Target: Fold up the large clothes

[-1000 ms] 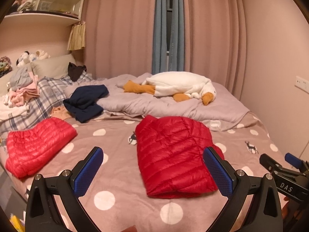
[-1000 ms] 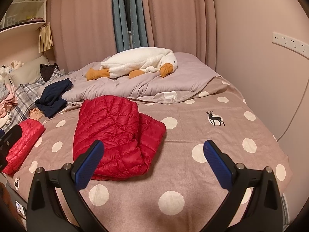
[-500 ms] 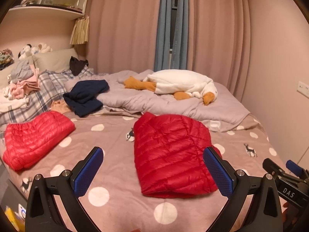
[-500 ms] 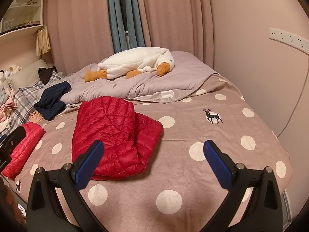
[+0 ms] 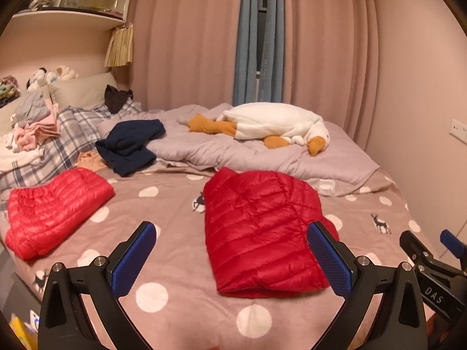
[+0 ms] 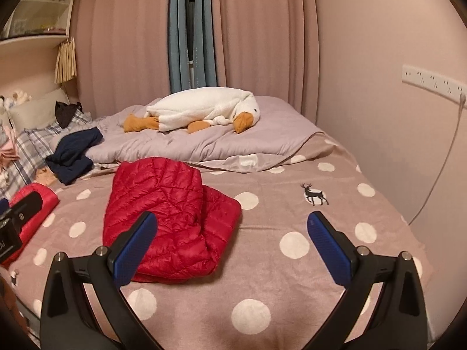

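Red quilted down fabric marks the folded jacket (image 5: 259, 230) that lies flat in the middle of the bed (image 5: 175, 315), on a dusty-pink blanket with white dots and small deer prints. In the right wrist view the same jacket (image 6: 169, 218) shows its folded layers stacked, a lower layer sticking out to the right under the upper one. A second red jacket (image 5: 52, 207), also folded, rests near the left edge of the bed, well apart from the first.

Neither tool touches anything. The left gripper (image 5: 233, 259) hangs above the near edge of the bed with its jaws spread wide and nothing between them; its blue pads (image 5: 132, 258) frame the near part of the middle jacket. The right gripper (image 6: 233, 250) is likewise spread wide and empty, its left pad in front of the jacket's near corner and its right pad over bare blanket. Part of the right gripper also shows at the lower right of the left wrist view.

Farther back, a grey-lilac duvet (image 5: 262, 151) lies crumpled across the bed with a white plush goose (image 5: 271, 125) with orange feet and beak stretched out on top. A dark navy garment (image 5: 131, 145) sits bunched at the duvet's left end, beside a plaid sheet (image 5: 58, 151) that carries a loose heap of pink and grey clothes (image 5: 35, 125). Pink curtains (image 5: 189, 43) with a blue strip between them hang behind the bed, and a white shelf (image 5: 67, 20) is mounted at the upper left.
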Demonstrator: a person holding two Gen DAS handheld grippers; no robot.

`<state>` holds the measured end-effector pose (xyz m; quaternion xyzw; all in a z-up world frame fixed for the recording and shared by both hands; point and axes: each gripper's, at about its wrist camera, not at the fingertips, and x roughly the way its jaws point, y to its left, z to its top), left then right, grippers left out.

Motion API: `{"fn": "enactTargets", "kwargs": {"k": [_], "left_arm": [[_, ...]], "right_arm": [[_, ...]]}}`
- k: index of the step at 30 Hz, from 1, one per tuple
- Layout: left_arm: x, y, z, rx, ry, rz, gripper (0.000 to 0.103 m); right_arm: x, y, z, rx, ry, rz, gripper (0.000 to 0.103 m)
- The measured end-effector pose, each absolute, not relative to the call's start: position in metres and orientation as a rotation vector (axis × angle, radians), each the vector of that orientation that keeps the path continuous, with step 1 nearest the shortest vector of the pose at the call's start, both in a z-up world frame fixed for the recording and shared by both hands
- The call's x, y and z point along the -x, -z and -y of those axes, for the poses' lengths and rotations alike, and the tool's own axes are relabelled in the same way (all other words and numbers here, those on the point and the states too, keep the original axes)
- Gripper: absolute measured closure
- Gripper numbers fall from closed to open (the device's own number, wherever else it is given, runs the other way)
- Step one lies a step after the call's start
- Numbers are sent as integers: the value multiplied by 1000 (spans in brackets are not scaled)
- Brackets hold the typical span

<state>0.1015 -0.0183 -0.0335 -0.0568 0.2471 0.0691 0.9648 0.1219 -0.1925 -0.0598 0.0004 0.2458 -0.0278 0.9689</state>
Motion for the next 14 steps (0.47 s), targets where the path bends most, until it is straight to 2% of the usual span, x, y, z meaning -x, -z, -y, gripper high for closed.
{"fn": "enactTargets", "kwargs": {"k": [9, 14], "left_arm": [[-103, 35, 30, 69, -137, -486, 1], [-96, 31, 34, 70, -159, -418, 1]], "right_arm": [[-123, 59, 191, 8, 38, -497, 0], [-124, 61, 190, 4, 39, -511, 0]]}}
